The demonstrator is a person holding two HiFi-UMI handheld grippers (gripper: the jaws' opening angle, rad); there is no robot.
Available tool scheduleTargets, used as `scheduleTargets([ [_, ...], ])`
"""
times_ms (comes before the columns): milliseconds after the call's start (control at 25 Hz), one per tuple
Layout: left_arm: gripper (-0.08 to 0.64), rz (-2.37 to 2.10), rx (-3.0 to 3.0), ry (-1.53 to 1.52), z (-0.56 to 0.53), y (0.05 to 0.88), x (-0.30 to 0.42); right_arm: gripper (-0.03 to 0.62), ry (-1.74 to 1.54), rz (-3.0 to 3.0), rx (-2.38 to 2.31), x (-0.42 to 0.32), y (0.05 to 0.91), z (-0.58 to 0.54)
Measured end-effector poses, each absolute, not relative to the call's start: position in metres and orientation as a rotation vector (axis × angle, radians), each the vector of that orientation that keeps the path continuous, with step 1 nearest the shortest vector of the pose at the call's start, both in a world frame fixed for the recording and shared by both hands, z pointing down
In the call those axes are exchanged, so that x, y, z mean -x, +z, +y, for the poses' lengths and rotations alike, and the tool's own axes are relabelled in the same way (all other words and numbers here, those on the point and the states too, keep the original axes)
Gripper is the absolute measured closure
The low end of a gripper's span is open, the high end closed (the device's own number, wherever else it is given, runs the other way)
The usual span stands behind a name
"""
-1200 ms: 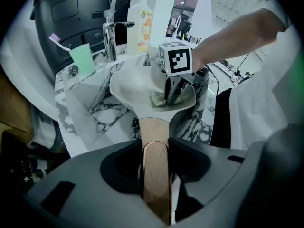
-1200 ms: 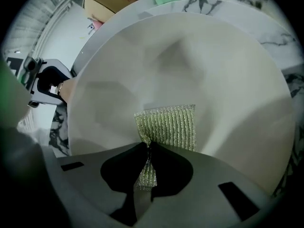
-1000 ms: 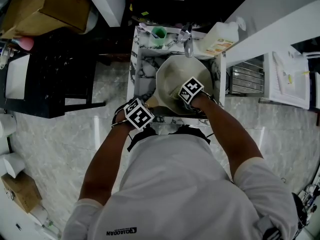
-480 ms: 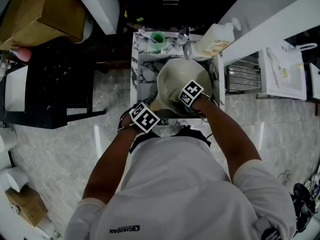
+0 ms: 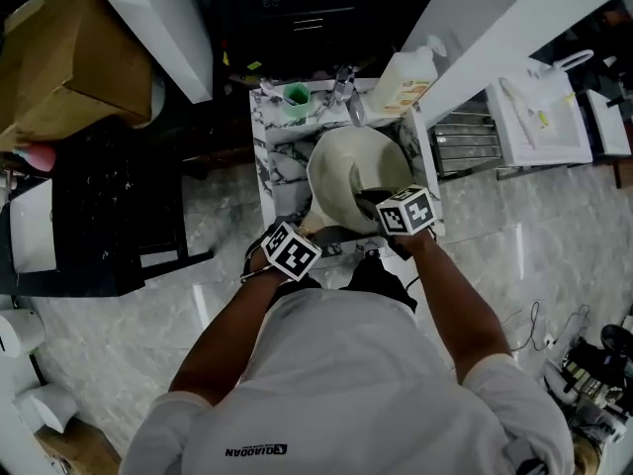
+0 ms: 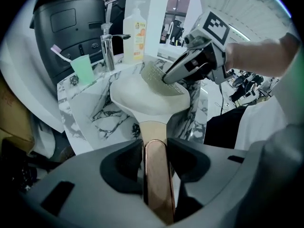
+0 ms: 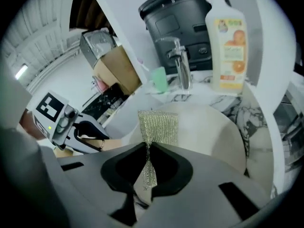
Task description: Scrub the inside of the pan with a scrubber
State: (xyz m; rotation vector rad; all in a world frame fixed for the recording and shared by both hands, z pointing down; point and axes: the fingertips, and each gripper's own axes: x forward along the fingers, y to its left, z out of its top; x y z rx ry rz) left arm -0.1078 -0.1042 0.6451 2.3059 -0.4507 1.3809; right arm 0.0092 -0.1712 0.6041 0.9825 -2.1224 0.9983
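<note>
my left gripper [image 6: 155, 148] was clamped on the smooth, copper-coloured handle [image 6: 157, 184] of the pan [image 6: 147, 99], a round matte cream vessel sitting in the marble-veined sink [image 6: 90, 110]. my right gripper [image 7: 148, 158] pinched a flat, woven metallic-mesh scrubber [image 7: 159, 126], its free end laid against the pan's inner wall. behind stood a chrome faucet [image 7: 180, 63], a green cup [image 7: 159, 80] and a pale soap bottle [image 7: 227, 46] with an orange-fruit label; its print was illegible.

In the head view the right tongs [image 5: 374, 204] hide the scrubber [image 7: 158, 125]; the bottle [image 5: 404, 77] label is unreadably small
</note>
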Motion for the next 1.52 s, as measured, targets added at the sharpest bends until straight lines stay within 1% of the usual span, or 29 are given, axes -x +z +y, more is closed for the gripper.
scheduleTargets([
  [200,0.383,-0.397,-2.350,1.307,-0.099,0.621,0.110,0.532,1.023,-2.249,-1.216,-0.011,0.554,-0.148],
  [360,0.383,-0.432,-2.435,1.235,-0.096,0.586,0.102,0.532,1.004,-2.309,-1.319,-0.018,0.520,-0.116],
  [600,0.389,-0.567,-2.532,0.918,-0.092,0.515,0.075,0.531,0.921,-2.470,-1.361,-0.038,0.472,-0.080],
  [640,0.406,-0.596,-2.531,0.870,-0.088,0.505,0.070,0.531,0.913,-2.496,-1.365,-0.042,0.465,-0.073],
  [720,0.464,-0.664,-2.526,0.782,-0.078,0.487,0.062,0.532,0.880,-2.542,-1.367,-0.051,0.452,-0.060],
  [760,0.507,-0.698,-2.522,0.737,-0.072,0.479,0.057,0.531,0.855,-2.564,-1.362,-0.055,0.445,-0.053],
  [840,0.543,-0.754,-2.507,0.640,-0.055,0.465,0.043,0.532,0.807,-2.603,-1.330,-0.064,0.435,-0.035],
  [1000,0.546,-0.859,-2.490,0.493,-0.015,0.447,0.013,0.532,0.765,-2.635,-1.240,-0.091,0.424,-0.004],
  [1200,0.546,-0.970,-2.473,0.406,0.040,0.434,-0.012,0.532,0.684,-2.655,-1.163,-0.117,0.417,0.035],
  [1400,0.546,-1.072,-2.363,0.359,0.083,0.434,-0.024,0.532,0.724,-2.672,-1.130,-0.135,0.418,0.076],
  [1520,0.546,-1.072,-2.399,0.434,0.112,0.431,-0.031,0.532,0.777,-2.677,-1.113,-0.139,0.418,0.096],
])
